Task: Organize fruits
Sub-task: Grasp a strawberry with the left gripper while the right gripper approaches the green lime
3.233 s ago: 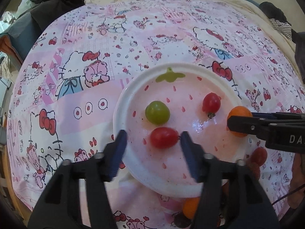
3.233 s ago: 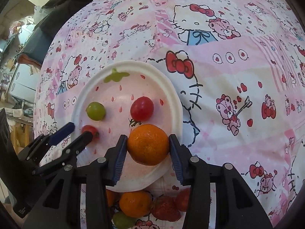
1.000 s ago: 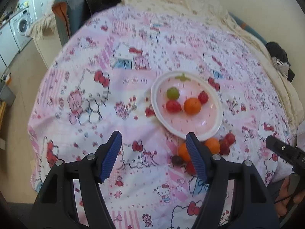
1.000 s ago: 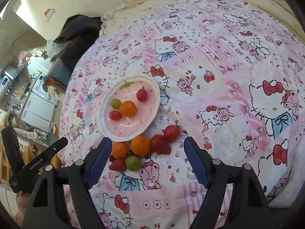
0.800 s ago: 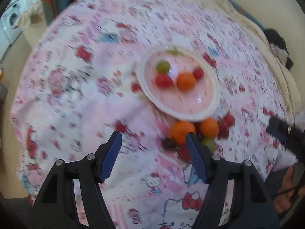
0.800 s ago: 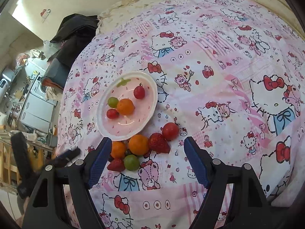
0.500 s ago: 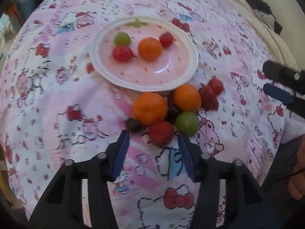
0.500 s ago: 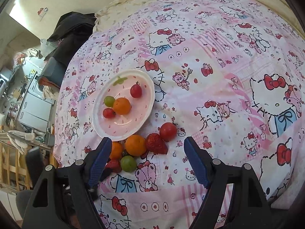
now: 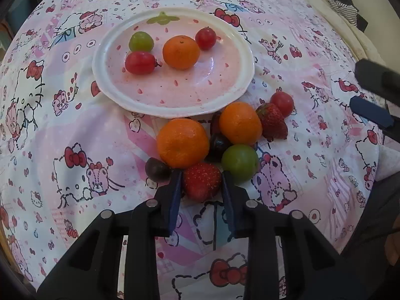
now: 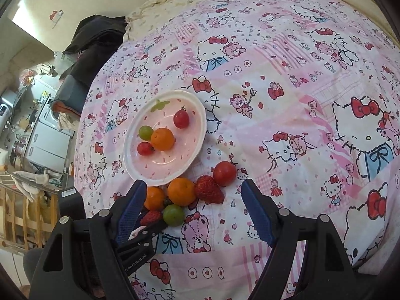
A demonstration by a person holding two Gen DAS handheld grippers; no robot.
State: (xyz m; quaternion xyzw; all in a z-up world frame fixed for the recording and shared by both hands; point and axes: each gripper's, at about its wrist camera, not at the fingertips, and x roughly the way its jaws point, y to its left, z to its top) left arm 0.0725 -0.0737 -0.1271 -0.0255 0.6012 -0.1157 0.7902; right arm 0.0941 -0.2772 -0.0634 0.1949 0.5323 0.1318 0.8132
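A white and pink plate (image 9: 110,50) (image 10: 197,137) holds a mandarin (image 9: 181,52), a green grape (image 9: 141,41) and two red tomatoes. Below it on the sheet lies a pile: two mandarins (image 9: 183,147) (image 9: 240,123), two strawberries, a green fruit (image 9: 240,160), dark grapes and a red tomato (image 9: 282,101). My left gripper (image 9: 200,175) has its jaws close on both sides of the near strawberry (image 9: 201,184), which also shows in the right wrist view (image 10: 151,218). My right gripper (image 10: 192,187) is open and empty, held high above the pile.
The pink Hello Kitty bedsheet (image 10: 300,100) covers the bed. Dark clothes (image 10: 92,40) lie at the far left corner, a striped garment (image 9: 347,12) at the far right. Drawers and a wooden rack (image 10: 30,150) stand off the left edge.
My left gripper dropped from high above the bed down to the fruit pile and its jaws narrowed around the near strawberry. My right gripper stayed high and open, drifting slightly.
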